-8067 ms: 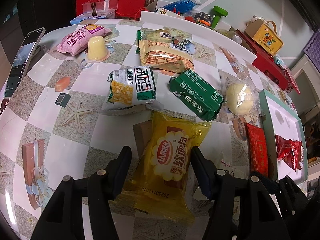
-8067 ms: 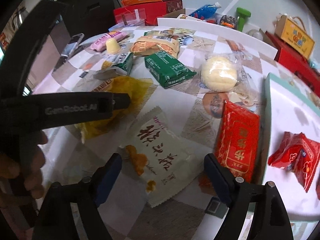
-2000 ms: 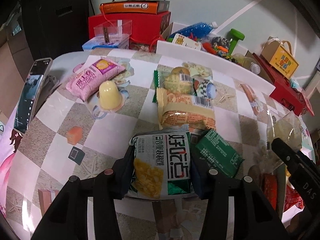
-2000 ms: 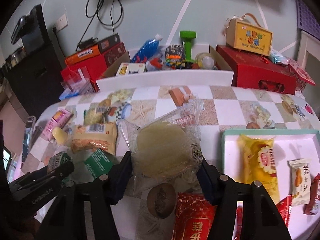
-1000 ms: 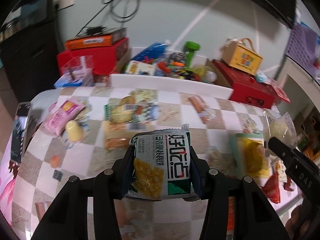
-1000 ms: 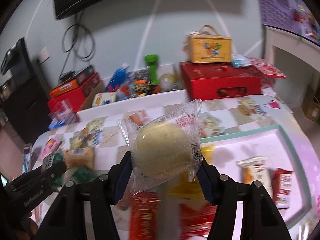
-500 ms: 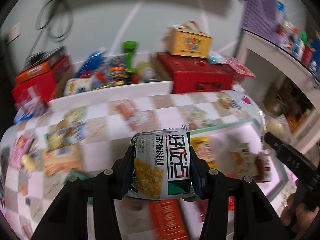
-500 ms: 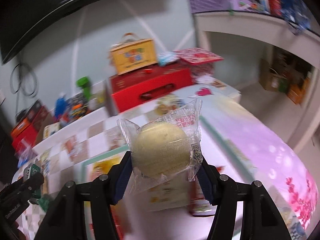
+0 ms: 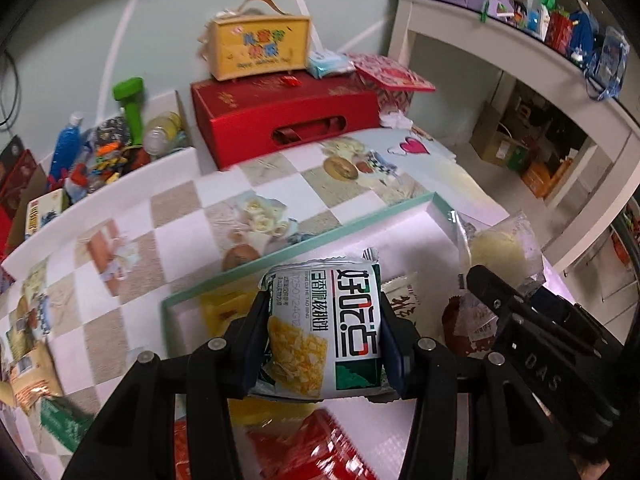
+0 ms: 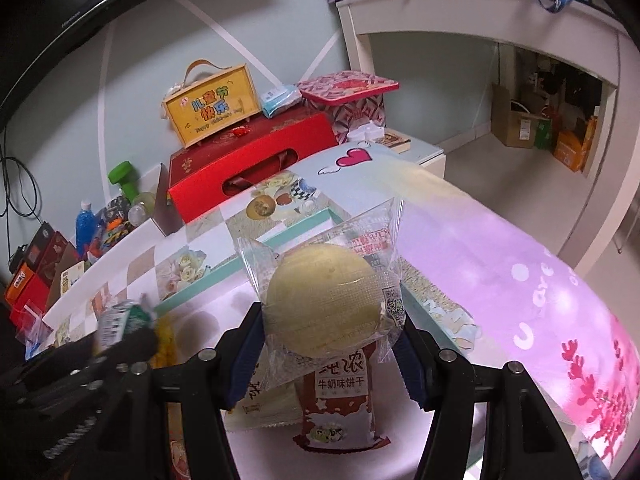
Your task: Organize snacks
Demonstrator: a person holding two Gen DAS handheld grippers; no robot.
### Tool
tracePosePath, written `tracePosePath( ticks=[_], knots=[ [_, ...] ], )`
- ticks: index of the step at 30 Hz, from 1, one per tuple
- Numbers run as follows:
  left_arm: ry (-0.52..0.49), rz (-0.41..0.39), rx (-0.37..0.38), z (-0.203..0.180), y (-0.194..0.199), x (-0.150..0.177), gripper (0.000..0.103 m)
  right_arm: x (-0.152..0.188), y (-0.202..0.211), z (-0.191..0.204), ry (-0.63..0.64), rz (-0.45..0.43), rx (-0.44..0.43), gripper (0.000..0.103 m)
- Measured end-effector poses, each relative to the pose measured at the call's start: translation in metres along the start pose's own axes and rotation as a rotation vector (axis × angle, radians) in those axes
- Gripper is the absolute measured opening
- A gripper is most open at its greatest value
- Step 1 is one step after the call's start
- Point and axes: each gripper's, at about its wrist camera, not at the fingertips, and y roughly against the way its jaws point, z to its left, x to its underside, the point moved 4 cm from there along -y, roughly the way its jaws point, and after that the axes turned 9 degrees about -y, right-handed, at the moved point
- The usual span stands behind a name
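- the white and green snack pack [image 9: 324,330] with yellow crisps printed on it sits clenched between the fingers of the left hand-held gripper [image 9: 324,344], held in the air above the near end of the teal-rimmed tray [image 9: 304,240].
- the round pale bun in a clear wrapper [image 10: 326,304] is grasped by the right hand-held gripper [image 10: 330,344], both fingers pressing its sides, also above the tray and toward the tray's right end; in the left wrist view it shows to the right of the snack pack [image 9: 498,244].
- lying in the tray beneath the bun: a brown milk-biscuit pack [image 10: 340,404] and, just beside it on the left, a cream packet [image 10: 266,408].
- also in the tray, a yellow packet [image 9: 224,308] lies near the tray's left corner, partly hidden behind the left hand-held gripper, and a red packet [image 9: 304,448] lies at the tray's near edge.
- the tray rests on the checked tabletop [image 9: 180,224], its far rim running across the printed squares.
- beyond the tray, past the tabletop's far edge, stands a long red box [image 9: 286,120] with a yellow handled gift box [image 9: 260,48] on top of it.
- left of the red box, a green dumbbell [image 9: 130,100] stands among bottles and toys.
- right of the tray, a white shelf unit [image 9: 520,80] rises with small coloured items on its top.
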Motion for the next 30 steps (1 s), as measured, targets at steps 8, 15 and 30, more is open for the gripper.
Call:
tracePosePath(
  ticks=[8,15,30],
  knots=[
    [0.033,-0.009,0.012,0.001,-0.001,-0.005,0.063,0.003,-0.010,0.003,0.010,0.025,-0.008,0.065],
    [0.069,-0.033,-0.016,0.015,0.017,-0.006,0.064,0.005,-0.011,0.010,0.038,0.032,-0.008,0.068],
    [0.195,-0.020,-0.200,0.064,0.024,0.020,0.098,0.007,-0.009,0.023,0.094,0.034,0.015,0.103]
  ],
)
